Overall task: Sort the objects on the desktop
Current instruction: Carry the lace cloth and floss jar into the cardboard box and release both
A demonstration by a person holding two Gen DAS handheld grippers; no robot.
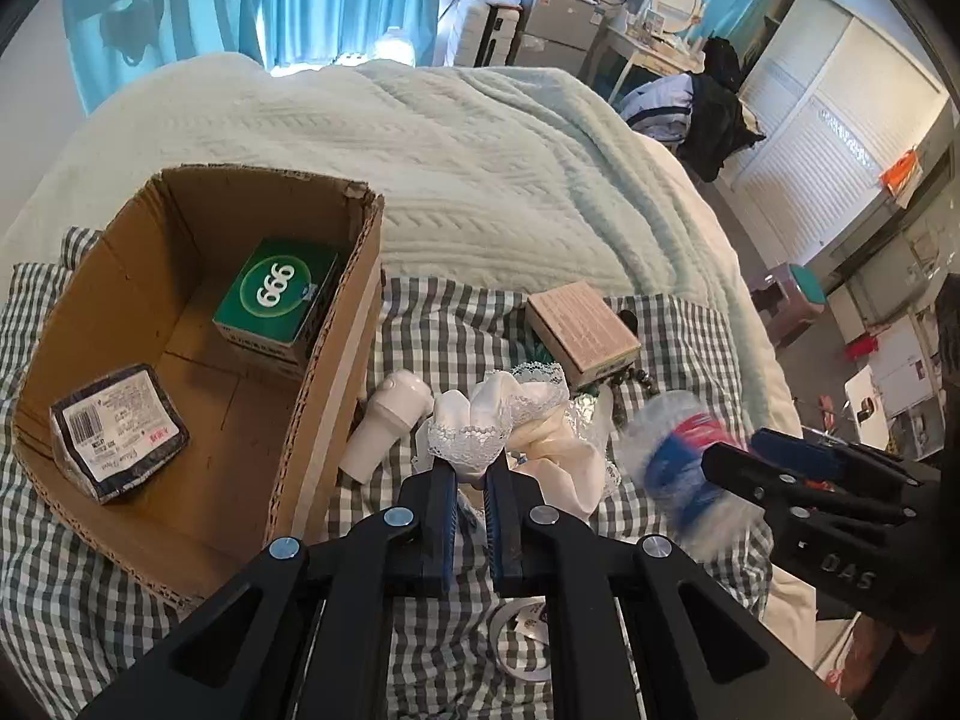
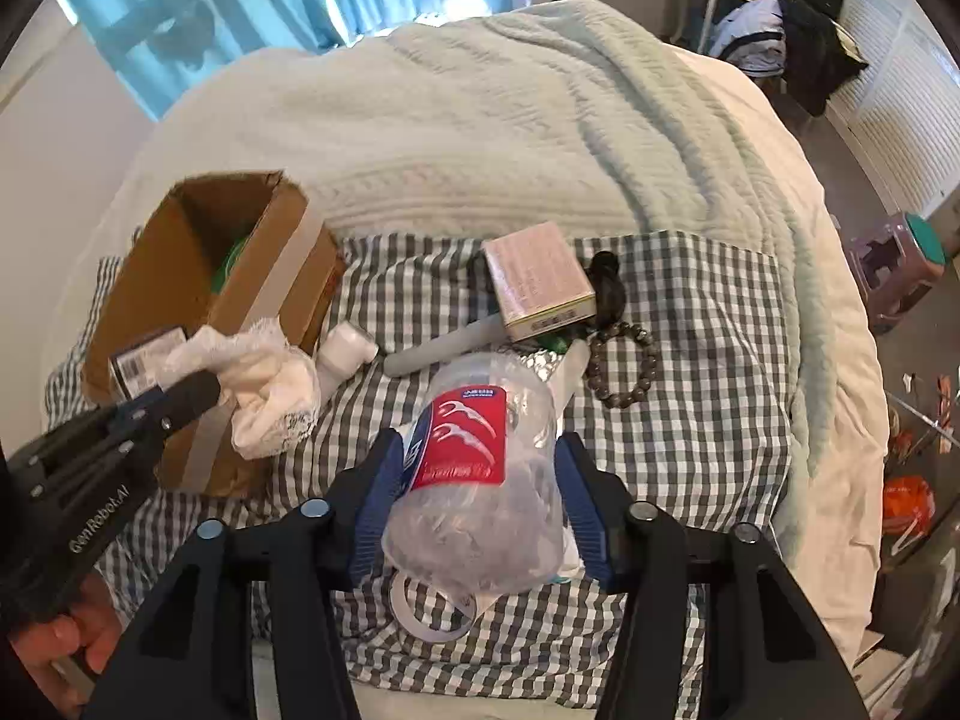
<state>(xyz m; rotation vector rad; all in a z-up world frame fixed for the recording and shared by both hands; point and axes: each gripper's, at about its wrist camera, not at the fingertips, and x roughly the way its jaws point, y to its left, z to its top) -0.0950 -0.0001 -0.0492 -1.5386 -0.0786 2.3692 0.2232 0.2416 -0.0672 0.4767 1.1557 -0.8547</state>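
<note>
My left gripper is shut on a white lace-trimmed cloth and holds it above the checked cloth, just right of the open cardboard box. The box holds a green "666" box and a dark barcoded packet. My right gripper is shut on a clear plastic jar with a red and blue label, lifted above the checked cloth. In the left wrist view the jar is blurred at right. In the right wrist view the lace cloth hangs beside the box.
On the checked cloth lie a pink carton, a bead bracelet, a white plastic bottle, a grey tube, a dark hair tie and a tape ring. A pale green blanket covers the bed behind.
</note>
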